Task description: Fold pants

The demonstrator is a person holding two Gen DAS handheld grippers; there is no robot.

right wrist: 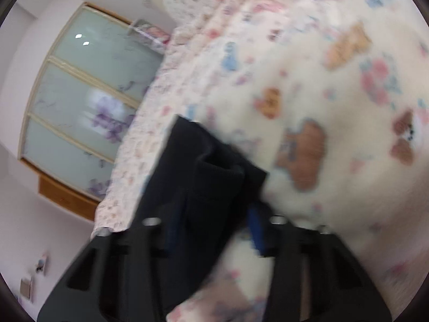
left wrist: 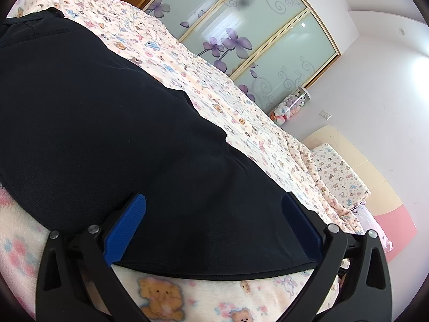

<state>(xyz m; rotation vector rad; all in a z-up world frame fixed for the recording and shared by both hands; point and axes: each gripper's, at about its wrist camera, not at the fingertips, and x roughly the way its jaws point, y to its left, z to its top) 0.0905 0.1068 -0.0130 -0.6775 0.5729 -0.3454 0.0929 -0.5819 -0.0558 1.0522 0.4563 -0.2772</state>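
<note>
Between the wide-spread left tongs (left wrist: 213,224), at 6 o'clock, lies the hem of the dark pants (left wrist: 107,123), stretching toward 10 o'clock across the bear-print bed (left wrist: 241,112). Right tongs (right wrist: 214,228) grip bunched pants fabric; wardrobe (left wrist: 257,35) beyond.

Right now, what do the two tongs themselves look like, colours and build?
The left tongs have two matte black plastic arms with open triangular cutouts, round silver rivet heads at the pivots, and ribbed bright blue pads lining the inner faces. The right tongs appear to be the same build, black arms, silver rivets, blue pads, though that view is blurred. No cables, markings or sleeves show.
</note>
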